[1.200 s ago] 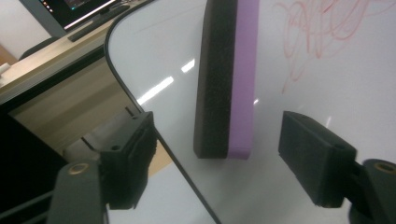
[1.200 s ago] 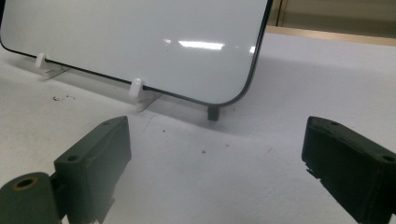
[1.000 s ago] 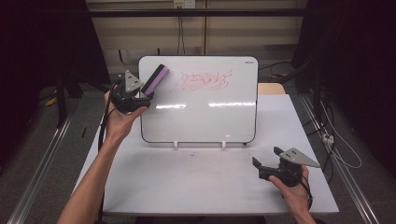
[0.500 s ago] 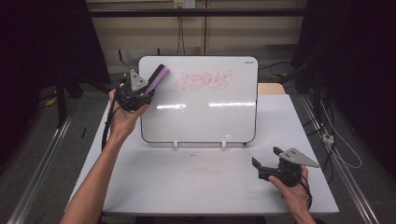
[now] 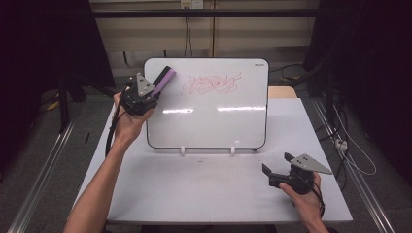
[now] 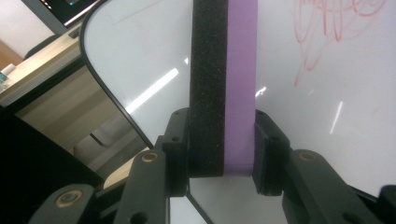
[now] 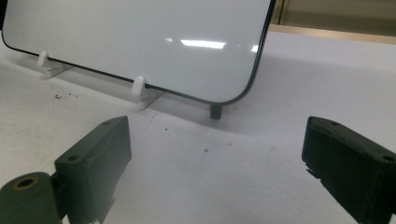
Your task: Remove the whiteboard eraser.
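A white whiteboard stands on small feet at the middle of the table, with a red scribble near its top. A purple eraser with black foam lies tilted against the board's upper left corner. My left gripper holds its lower end. Its jaws have just been closing and now press both sides of the eraser, with the scribble off to the right. My right gripper rests at the table's front right, open, with bare table between its jaws.
The board's lower right corner and white clip feet stand ahead of the right gripper. The white table ends just behind the board. A wooden surface and dark surroundings lie beyond it. Cables hang off the right side.
The left gripper has shifted slightly toward the eraser's lower end and closed around it. The eraser, the board and the right gripper stay where they were.
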### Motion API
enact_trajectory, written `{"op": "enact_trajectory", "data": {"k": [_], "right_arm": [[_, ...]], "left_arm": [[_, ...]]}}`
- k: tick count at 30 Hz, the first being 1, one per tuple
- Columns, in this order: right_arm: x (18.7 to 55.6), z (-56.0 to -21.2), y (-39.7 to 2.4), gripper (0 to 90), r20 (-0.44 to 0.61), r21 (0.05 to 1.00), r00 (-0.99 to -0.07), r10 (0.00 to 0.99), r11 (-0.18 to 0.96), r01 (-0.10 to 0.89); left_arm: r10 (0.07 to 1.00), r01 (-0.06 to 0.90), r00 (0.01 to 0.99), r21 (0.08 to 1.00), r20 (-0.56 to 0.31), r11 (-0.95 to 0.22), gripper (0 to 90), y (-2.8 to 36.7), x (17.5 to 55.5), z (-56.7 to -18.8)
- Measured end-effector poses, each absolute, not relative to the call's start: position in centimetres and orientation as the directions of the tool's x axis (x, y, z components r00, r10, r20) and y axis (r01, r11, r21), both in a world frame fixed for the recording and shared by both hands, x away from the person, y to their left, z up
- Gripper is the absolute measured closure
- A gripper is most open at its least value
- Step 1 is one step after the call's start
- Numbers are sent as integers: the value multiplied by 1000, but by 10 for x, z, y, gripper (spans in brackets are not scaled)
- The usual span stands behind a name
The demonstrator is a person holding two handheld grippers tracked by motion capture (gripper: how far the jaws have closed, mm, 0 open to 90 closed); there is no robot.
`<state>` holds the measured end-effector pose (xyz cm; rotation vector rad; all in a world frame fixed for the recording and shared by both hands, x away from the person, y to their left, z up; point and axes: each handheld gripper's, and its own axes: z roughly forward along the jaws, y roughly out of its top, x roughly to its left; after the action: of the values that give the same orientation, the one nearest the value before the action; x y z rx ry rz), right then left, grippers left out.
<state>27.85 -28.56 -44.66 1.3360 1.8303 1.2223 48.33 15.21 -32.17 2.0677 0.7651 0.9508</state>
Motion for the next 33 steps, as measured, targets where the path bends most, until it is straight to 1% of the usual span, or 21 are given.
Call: {"op": "enact_trajectory", "data": {"k": [3,5,11,14,19,25,29,30,33], "right_arm": [[279,-447,-286,80,72,902,-347,935,88,423],[279,-447,-286,80,71,902,-346,935,88,423],[278,-447,-286,80,73,902,-346,935,87,424],[279,-447,-285,80,73,901,-348,935,88,424],[279,-446,-286,71,79,898,-345,935,83,432],[280,-443,-287,70,81,900,-348,934,81,428],[280,-440,-285,68,82,903,-352,933,80,422],[280,-437,-282,64,77,907,-358,931,84,413],[281,-434,-278,62,65,907,-375,925,102,408]], "left_arm": [[748,205,547,806,376,-556,641,153,483,-321],[759,204,550,825,349,-527,642,156,482,-318],[751,183,559,830,352,-526,642,158,475,-312],[750,175,567,841,340,-513,642,159,471,-311],[746,157,589,862,310,-483,642,158,459,-311],[737,135,603,872,305,-471,641,158,445,-310],[736,130,605,874,305,-469,641,157,438,-315],[738,140,613,881,281,-452,641,157,435,-319],[737,143,619,884,271,-445,641,155,429,-325]]}}
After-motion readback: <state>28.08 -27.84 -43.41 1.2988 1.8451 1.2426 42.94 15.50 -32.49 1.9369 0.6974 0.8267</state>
